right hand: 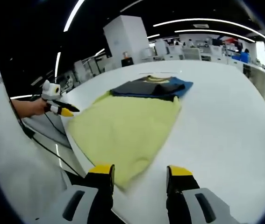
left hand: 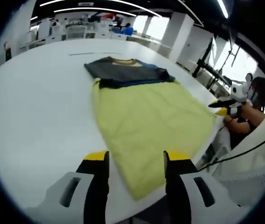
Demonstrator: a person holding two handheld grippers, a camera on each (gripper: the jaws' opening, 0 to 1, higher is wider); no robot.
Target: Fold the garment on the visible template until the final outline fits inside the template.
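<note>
A dark grey garment (left hand: 127,72) with blue sleeves and a yellow collar lies folded across the far end of a yellow-green template sheet (left hand: 146,121) on the white table (left hand: 39,107). My left gripper (left hand: 137,158) is open just above the sheet's near corner, holding nothing. In the right gripper view the garment (right hand: 153,87) lies at the far end of the sheet (right hand: 123,128). My right gripper (right hand: 140,170) is open over the near corner by the table edge. The right gripper (left hand: 225,107) hovers by the sheet's right edge, and the left gripper (right hand: 60,108) by its left edge.
A person's arm (left hand: 244,119) holds the far gripper past the table edge. Black cables (left hand: 244,149) hang below the edge, as does a cable (right hand: 53,149) in the right gripper view. A dark stand (left hand: 202,63) and office desks lie beyond the table (right hand: 225,121).
</note>
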